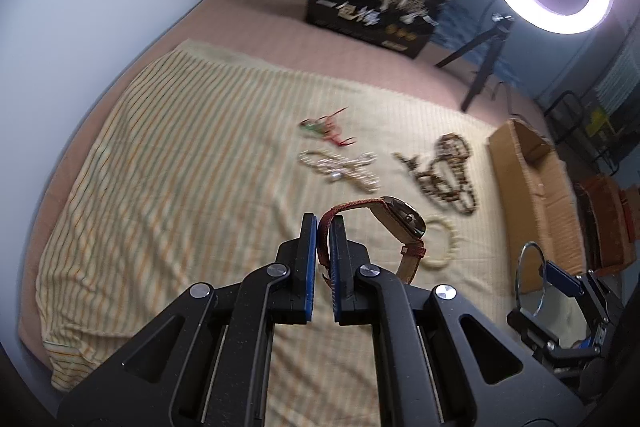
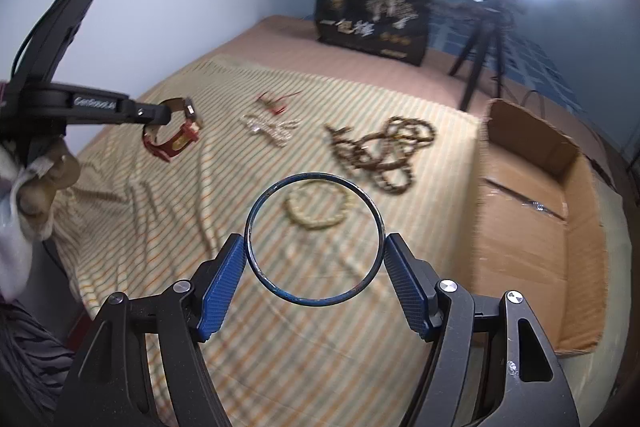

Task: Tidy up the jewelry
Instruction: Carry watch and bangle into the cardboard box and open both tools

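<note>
Mid-transfer: the left gripper (image 1: 324, 223) pinches the watch (image 1: 400, 223) strap; the right gripper (image 2: 314, 259), spread wide, clamps the bangle (image 2: 314, 241). Next, probably the cardboard box (image 2: 560, 247) to its right.

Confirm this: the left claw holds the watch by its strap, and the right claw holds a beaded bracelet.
Wrong on one point. The right claw holds a plain thin bangle, not a beaded bracelet; the right wrist view shows it. The beaded bracelet lies on the cloth. The left claw does hold the watch by its strap.
</note>
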A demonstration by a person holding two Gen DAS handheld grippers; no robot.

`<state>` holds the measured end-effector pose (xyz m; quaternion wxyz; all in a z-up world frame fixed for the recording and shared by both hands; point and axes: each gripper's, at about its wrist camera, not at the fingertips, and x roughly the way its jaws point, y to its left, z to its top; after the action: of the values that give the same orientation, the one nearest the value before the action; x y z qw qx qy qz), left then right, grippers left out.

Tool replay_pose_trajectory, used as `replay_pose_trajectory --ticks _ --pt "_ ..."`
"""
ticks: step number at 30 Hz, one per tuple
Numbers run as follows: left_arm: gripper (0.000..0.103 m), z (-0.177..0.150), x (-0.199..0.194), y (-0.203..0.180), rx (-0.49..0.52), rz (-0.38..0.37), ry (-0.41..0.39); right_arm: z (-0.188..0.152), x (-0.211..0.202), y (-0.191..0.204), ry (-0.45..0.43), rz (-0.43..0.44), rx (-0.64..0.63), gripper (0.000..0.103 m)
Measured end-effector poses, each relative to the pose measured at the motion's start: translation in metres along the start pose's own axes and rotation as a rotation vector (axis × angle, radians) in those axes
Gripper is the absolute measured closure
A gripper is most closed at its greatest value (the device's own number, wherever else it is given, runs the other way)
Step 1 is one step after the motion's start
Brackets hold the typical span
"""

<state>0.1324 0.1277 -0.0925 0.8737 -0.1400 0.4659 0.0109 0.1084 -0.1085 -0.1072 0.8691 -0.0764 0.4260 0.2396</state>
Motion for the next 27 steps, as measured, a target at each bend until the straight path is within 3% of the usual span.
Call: replay_pose_trajectory --ticks 14,27 --pt "0.099 0.001 -0.024 -0.095 0.086 -0.149 -0.078 0.004 -0.049 -0.075 -0.065 -0.089 0.116 0.033" --pt "0.099 0.005 -0.009 -0.178 0.197 -0.215 -0.096 0.008 -0.059 -0.151 -0.058 -0.162 0.208 0.033"
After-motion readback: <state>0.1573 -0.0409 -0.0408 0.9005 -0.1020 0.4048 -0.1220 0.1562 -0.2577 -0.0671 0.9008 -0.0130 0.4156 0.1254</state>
